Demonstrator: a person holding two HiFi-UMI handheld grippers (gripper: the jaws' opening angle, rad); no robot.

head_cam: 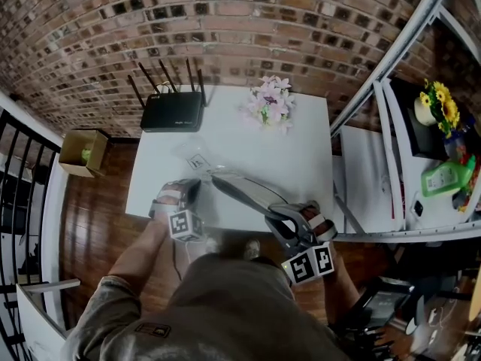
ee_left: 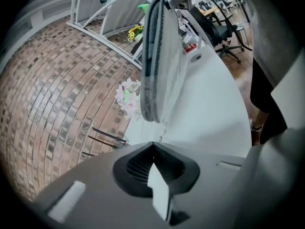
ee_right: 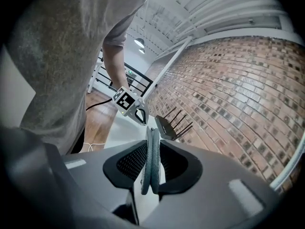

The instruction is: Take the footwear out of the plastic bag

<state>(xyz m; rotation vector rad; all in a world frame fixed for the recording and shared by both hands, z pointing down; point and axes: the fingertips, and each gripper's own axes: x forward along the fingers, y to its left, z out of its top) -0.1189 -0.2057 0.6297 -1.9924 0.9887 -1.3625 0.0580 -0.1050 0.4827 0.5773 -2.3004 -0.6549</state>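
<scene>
The right claw (ee_right: pixel 152 162) is grasping the shoes (ee_right: pixel 153 149). They are two flat grey shoes pressed together, and they stand on edge between the two pads. In the head view the shoes stick out from this claw as one long grey strip. The strip goes up and to the left over the white desk (head_cam: pixel 301 149). Its far end is close to the left claw (head_cam: pixel 189 189).

The left claw is clenched tight, with its tips together. In the left claw's view the shoes hang right in front of it. A thin clear film lies along one side of them and comes down near the tips. I cannot tell if the tips pinch that film.

The bag (head_cam: pixel 197 159) is clear and crumpled. It lies on the desk just past the left claw, beside the far end of the shoes. It has a small label on it. I cannot tell how much of the shoes is inside it. The end in the right claw is bare.

A black router (head_cam: pixel 173 113) with thin sticks on top sits at the back left of the desk. Pink flowers (head_cam: pixel 270 102) sit at the back, near the middle. A brick wall (head_cam: pixel 225 21) is behind the desk. A small box (head_cam: pixel 81 150) sits on the wood floor to the left. On the right is a white shelf with yellow flowers (head_cam: pixel 440 104) and a green bottle (head_cam: pixel 445 177).
</scene>
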